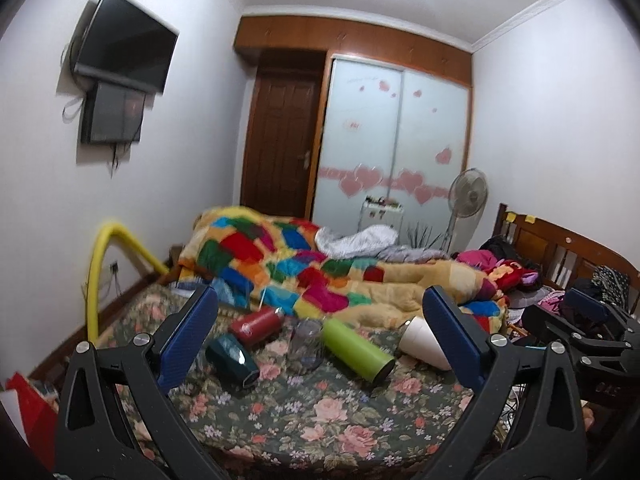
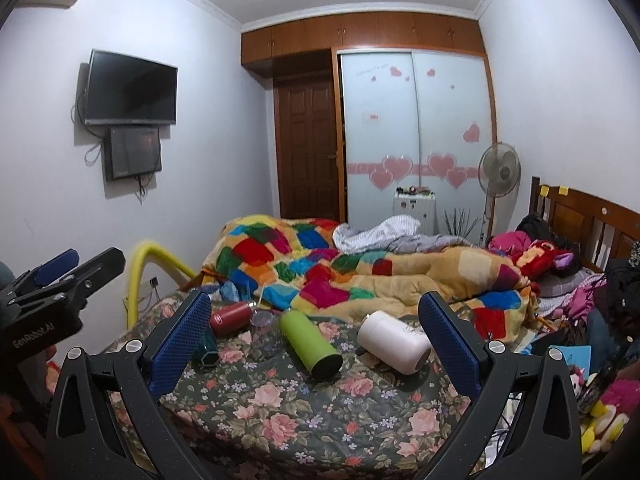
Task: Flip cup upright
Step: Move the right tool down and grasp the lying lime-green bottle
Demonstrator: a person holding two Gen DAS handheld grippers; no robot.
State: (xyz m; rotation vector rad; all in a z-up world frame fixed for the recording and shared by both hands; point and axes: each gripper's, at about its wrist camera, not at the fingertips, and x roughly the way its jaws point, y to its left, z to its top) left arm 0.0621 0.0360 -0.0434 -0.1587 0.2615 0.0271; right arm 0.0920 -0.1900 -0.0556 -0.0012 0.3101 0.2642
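Jaws of both grippers stand wide open and hold nothing. From its own camera the left gripper (image 1: 320,340) hangs above the floral bedsheet (image 1: 320,412), and the right gripper (image 2: 316,340) does the same a little to the side.

On the sheet, between the blue pads, several vessels lie close together. Nearest is a dark green cup (image 1: 233,360), on its side with the mouth toward the camera. Beside it a clear glass (image 1: 306,344) stands; I cannot tell which end is up. A lime green bottle (image 2: 310,342) lies on its side, and a white cup (image 2: 394,340) lies on its side well apart to the right, smooth and plain, its mouth turned to the lower right. Behind them a red bottle (image 2: 231,318) lies against the patchwork quilt (image 2: 340,268).

Farther back stand a fan (image 2: 500,168) and the wardrobe (image 2: 416,128) with pink hearts.
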